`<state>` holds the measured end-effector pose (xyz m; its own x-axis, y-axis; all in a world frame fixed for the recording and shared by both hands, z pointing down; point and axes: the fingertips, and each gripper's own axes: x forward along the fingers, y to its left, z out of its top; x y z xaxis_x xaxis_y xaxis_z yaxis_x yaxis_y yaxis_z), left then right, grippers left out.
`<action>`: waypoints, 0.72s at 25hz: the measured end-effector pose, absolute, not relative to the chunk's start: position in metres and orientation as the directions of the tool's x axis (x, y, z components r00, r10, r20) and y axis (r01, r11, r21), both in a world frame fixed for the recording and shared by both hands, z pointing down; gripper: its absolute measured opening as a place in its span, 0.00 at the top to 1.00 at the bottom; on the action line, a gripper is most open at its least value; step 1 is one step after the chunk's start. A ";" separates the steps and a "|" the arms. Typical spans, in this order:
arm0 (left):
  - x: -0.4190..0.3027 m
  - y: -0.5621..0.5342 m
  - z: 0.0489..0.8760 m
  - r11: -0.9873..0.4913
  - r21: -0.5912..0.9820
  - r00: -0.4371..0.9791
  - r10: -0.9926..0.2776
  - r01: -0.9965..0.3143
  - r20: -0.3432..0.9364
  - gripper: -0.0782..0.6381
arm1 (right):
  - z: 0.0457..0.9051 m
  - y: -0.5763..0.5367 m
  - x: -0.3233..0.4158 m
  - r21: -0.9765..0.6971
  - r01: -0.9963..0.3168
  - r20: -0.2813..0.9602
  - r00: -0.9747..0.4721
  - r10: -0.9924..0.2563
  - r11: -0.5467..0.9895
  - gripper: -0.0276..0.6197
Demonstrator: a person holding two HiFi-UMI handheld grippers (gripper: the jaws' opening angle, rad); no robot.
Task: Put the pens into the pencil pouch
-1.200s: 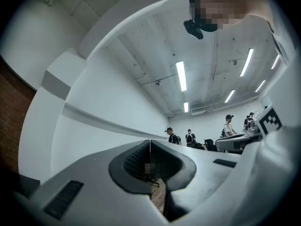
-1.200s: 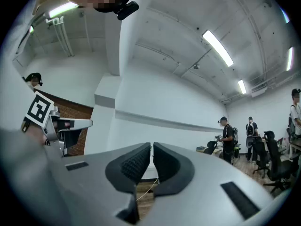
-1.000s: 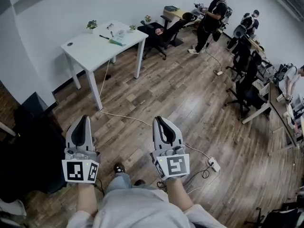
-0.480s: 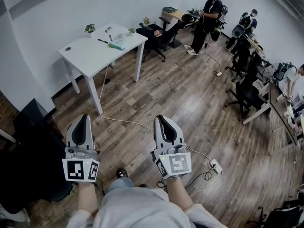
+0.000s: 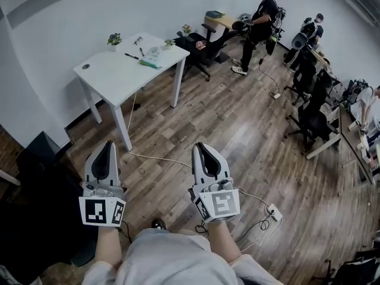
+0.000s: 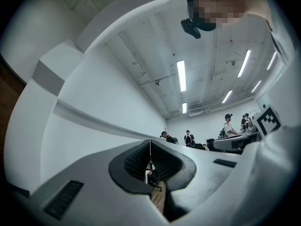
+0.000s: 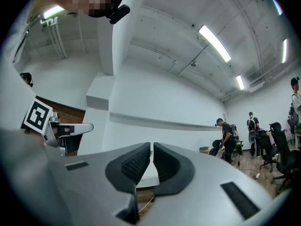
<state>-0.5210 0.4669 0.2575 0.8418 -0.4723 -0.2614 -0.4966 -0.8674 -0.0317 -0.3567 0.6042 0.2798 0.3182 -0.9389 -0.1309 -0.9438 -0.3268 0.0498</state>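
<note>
Far ahead stands a white table (image 5: 113, 76). On it lie dark pens (image 5: 131, 56) and a small green thing (image 5: 148, 65); I cannot make out a pouch at this distance. My left gripper (image 5: 105, 145) and right gripper (image 5: 200, 146) are held side by side over the wood floor, well short of the table. Both are shut with nothing between the jaws. In the left gripper view the left gripper (image 6: 150, 145) has its pads meeting. The right gripper (image 7: 151, 147) points at the table edge (image 7: 146, 175).
A cable (image 5: 157, 158) runs over the floor from the table to a power strip (image 5: 274, 210). Black office chairs (image 5: 196, 43) stand behind the table and a person (image 5: 259, 22) stands further back. More chairs and desks (image 5: 312, 114) line the right side. Dark furniture (image 5: 35, 177) sits to my left.
Both grippers and the view have moved forward across the floor towards the white table. The jaws stayed shut. The person at the back has shifted a little.
</note>
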 end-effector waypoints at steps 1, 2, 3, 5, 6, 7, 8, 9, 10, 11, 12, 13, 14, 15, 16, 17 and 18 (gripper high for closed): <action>-0.520 0.461 0.258 -0.869 -0.030 0.843 -0.471 -0.494 -0.260 0.86 | 0.280 0.599 -0.356 0.049 -0.944 -0.131 0.318 -0.939 -0.326 0.90; -0.519 0.456 0.259 -0.870 -0.029 0.844 -0.470 -0.493 -0.258 0.86 | 0.280 0.593 -0.356 0.050 -0.944 -0.129 0.316 -0.940 -0.325 0.90; -0.519 0.450 0.260 -0.870 -0.026 0.844 -0.470 -0.493 -0.257 0.86 | 0.281 0.588 -0.356 0.053 -0.945 -0.126 0.315 -0.941 -0.324 0.90; -0.517 0.438 0.263 -0.869 -0.017 0.843 -0.474 -0.494 -0.255 0.86 | 0.284 0.576 -0.355 0.064 -0.946 -0.112 0.311 -0.944 -0.319 0.90; -0.516 0.432 0.266 -0.869 -0.010 0.842 -0.476 -0.494 -0.252 0.86 | 0.287 0.571 -0.355 0.070 -0.946 -0.105 0.308 -0.946 -0.316 0.90; -0.514 0.427 0.268 -0.869 -0.003 0.842 -0.478 -0.494 -0.250 0.86 | 0.289 0.567 -0.353 0.074 -0.947 -0.098 0.307 -0.947 -0.314 0.90; -0.511 0.423 0.270 -0.870 0.002 0.843 -0.478 -0.493 -0.247 0.86 | 0.291 0.563 -0.351 0.075 -0.946 -0.093 0.307 -0.947 -0.314 0.90; -0.508 0.419 0.270 -0.871 0.005 0.843 -0.478 -0.492 -0.245 0.86 | 0.291 0.560 -0.348 0.073 -0.946 -0.090 0.309 -0.947 -0.315 0.90; -0.505 0.417 0.271 -0.871 0.005 0.844 -0.477 -0.491 -0.244 0.86 | 0.292 0.557 -0.343 0.070 -0.946 -0.088 0.310 -0.947 -0.317 0.90; -0.502 0.414 0.271 -0.871 0.003 0.845 -0.476 -0.490 -0.244 0.86 | 0.292 0.553 -0.339 0.067 -0.946 -0.089 0.310 -0.947 -0.316 0.90; -0.498 0.409 0.271 -0.871 0.000 0.845 -0.477 -0.492 -0.244 0.86 | 0.293 0.547 -0.334 0.066 -0.947 -0.091 0.308 -0.947 -0.314 0.90; -0.494 0.403 0.272 -0.869 -0.004 0.843 -0.479 -0.494 -0.245 0.86 | 0.294 0.541 -0.329 0.067 -0.948 -0.094 0.305 -0.948 -0.312 0.90; -0.489 0.396 0.274 -0.867 -0.006 0.841 -0.482 -0.498 -0.246 0.86 | 0.296 0.533 -0.323 0.069 -0.948 -0.098 0.302 -0.948 -0.310 0.90; -0.484 0.388 0.276 -0.864 -0.007 0.838 -0.486 -0.503 -0.246 0.86 | 0.297 0.525 -0.316 0.070 -0.949 -0.101 0.300 -0.949 -0.307 0.90; -0.478 0.381 0.277 -0.861 -0.008 0.836 -0.491 -0.509 -0.246 0.86 | 0.298 0.517 -0.308 0.069 -0.950 -0.103 0.297 -0.949 -0.305 0.90; -0.471 0.374 0.277 -0.858 -0.010 0.833 -0.496 -0.514 -0.245 0.86 | 0.298 0.509 -0.300 0.065 -0.951 -0.105 0.295 -0.950 -0.302 0.90; -0.464 0.367 0.276 -0.855 -0.013 0.831 -0.500 -0.519 -0.245 0.86 | 0.298 0.501 -0.291 0.061 -0.952 -0.107 0.292 -0.951 -0.299 0.90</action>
<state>-0.4638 0.3671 0.2761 0.8306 -0.5000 -0.2453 -0.5186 -0.8549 -0.0133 -0.2906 0.5009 0.2978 0.2916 -0.9505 -0.1074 -0.9523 -0.2990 0.0607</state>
